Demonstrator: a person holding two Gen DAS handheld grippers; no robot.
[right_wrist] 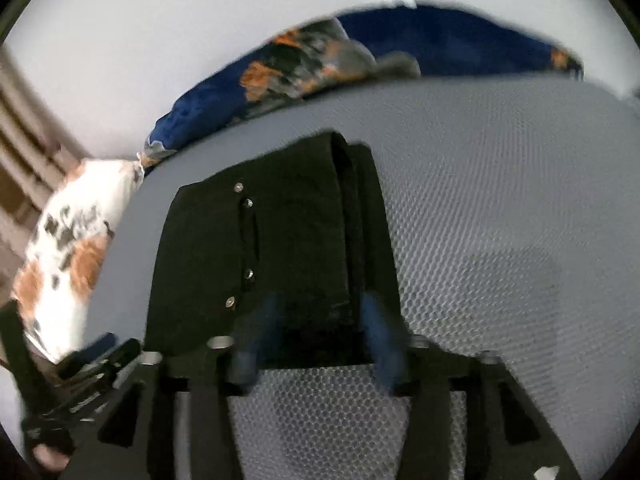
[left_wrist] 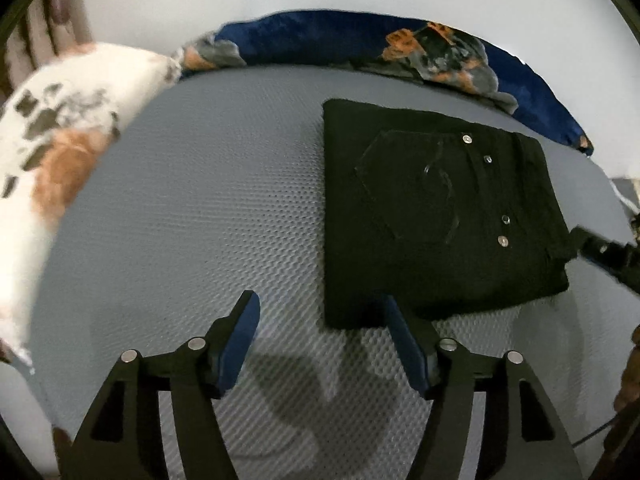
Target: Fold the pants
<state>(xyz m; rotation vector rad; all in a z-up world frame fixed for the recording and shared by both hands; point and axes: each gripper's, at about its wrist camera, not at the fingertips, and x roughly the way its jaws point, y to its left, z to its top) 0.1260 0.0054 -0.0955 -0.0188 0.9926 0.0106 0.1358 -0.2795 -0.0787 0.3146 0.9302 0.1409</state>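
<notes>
Left gripper [left_wrist: 318, 316] wide, empty, right finger tip at near-left corner of pants [left_wrist: 436, 216] | right gripper [right_wrist: 316, 320] wide, blurred, over near edge | pants folded compact on grey mat [left_wrist: 200, 200], ahead-right of left gripper | blanket [left_wrist: 360, 40] beyond

Soft, even indoor light is seen in both views, with faint shadows cast onto the grey mesh mattress [left_wrist: 192, 208] beneath the left gripper [left_wrist: 320, 312]. Strong fisheye curvature is shown at the edges. The right wrist view is smeared by motion blur, especially around the right gripper [right_wrist: 316, 320].
</notes>
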